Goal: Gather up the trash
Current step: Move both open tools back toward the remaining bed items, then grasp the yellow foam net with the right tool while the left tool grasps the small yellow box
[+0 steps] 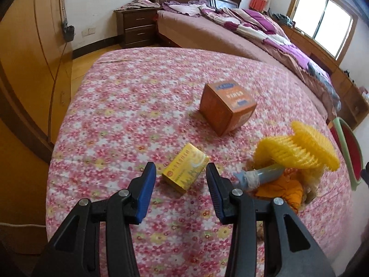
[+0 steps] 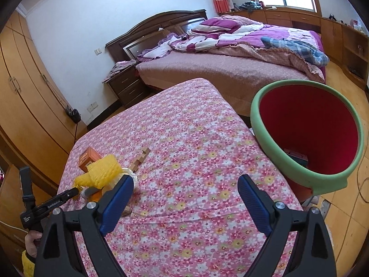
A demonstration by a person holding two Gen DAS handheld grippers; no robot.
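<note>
A small yellow box [image 1: 185, 168] lies on the flowered pink cover [image 1: 138, 115]. My left gripper [image 1: 181, 166] hangs just over it, open, with one blue pad on each side of the box and neither touching it. To the right is a heap of trash: a yellow foam net [image 1: 299, 147], a grey-blue tube [image 1: 260, 176] and an orange wrapper [image 1: 281, 191]. An orange carton [image 1: 227, 106] stands farther back. My right gripper [image 2: 186, 180] is open and empty above the cover, left of the red bin with a green rim [image 2: 258, 120].
Small wooden blocks [image 2: 139, 159] lie mid-cover, behind the heap. Something dark lies in the bin's bottom [image 2: 297, 157]. A bed with purple bedding [image 2: 242, 39] stands behind, wardrobes [image 2: 27, 92] on the left. A hand [image 2: 32, 240] holds the left gripper's handle.
</note>
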